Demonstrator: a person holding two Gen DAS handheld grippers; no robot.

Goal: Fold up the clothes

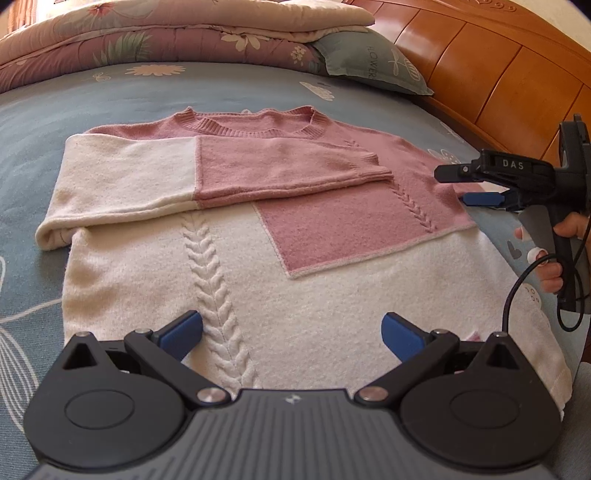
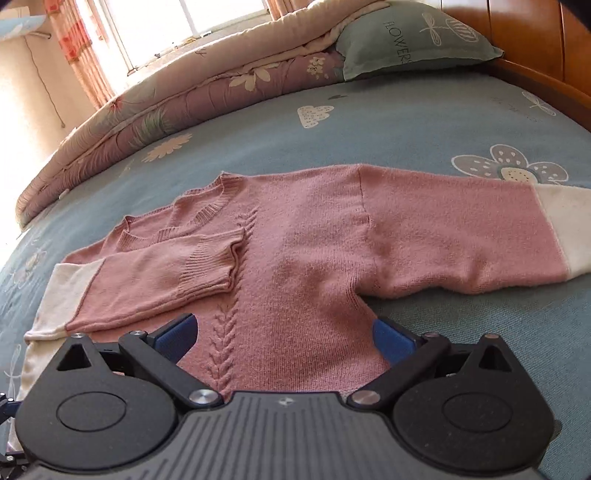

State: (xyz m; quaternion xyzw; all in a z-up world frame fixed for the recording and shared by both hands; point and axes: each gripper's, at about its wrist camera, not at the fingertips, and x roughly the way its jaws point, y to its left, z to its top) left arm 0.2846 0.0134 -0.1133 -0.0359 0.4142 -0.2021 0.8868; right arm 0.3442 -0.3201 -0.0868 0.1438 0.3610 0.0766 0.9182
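Note:
A pink and cream knit sweater [image 1: 332,221] lies flat on the bed, neck away from me. Its left sleeve [image 1: 207,177] is folded across the chest. In the right wrist view the sweater [image 2: 314,240] shows its right sleeve [image 2: 461,236] stretched out to the right, with a cream cuff. My left gripper [image 1: 291,336] is open and empty above the cream hem part. My right gripper [image 2: 284,338] is open and empty over the pink body near the armpit; it also shows in the left wrist view [image 1: 476,188], at the sweater's right edge.
The bed has a blue-grey flowered sheet [image 1: 110,96]. A folded pink quilt [image 1: 166,37] and a grey-green pillow [image 1: 373,62] lie at the head. A wooden headboard [image 1: 498,66] stands at the right. A bright window [image 2: 184,22] is behind the quilt.

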